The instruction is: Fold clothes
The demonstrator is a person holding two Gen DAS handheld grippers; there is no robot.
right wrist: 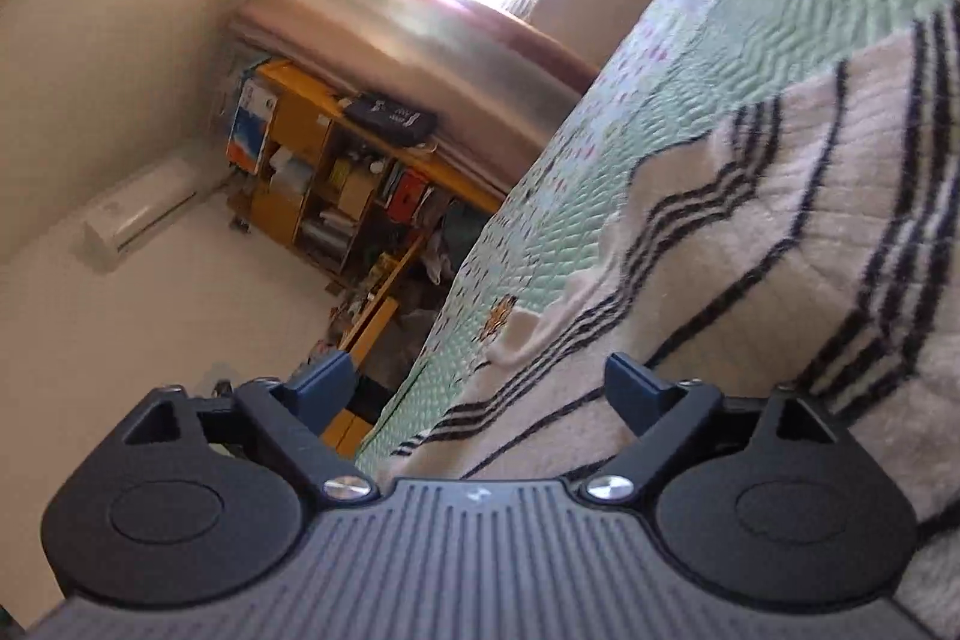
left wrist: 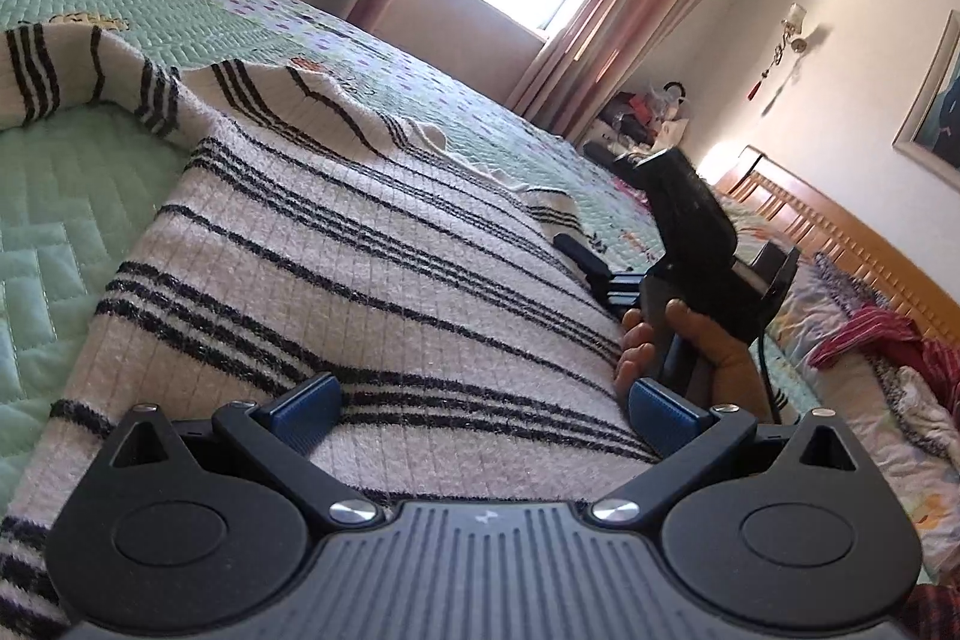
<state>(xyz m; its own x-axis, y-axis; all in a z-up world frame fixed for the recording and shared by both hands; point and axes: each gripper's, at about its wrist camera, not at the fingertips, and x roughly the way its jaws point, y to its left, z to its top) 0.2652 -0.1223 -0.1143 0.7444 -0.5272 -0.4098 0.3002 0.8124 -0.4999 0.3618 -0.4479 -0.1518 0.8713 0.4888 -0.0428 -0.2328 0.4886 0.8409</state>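
Striped knit sweater (left wrist: 360, 244): spread flat on quilted bed (left wrist: 78, 196). Left gripper (left wrist: 480, 412): jaws wide apart, empty, low over its hem. Right gripper (right wrist: 480, 388): spread open, empty, at sweater's edge.

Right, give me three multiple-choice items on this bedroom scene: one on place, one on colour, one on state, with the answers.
1. The striped sweater lies on: A a chair, B the quilted bedspread, C the floor.
2. Its stripes are: A red, B black, C yellow.
3. The left gripper is: A open, B clamped on a sleeve, C holding a hanger.

Answers: 1 B, green quilt shows around the knit. 2 B, dark bands on white. 3 A, the pads stand apart with only flat knit beyond.
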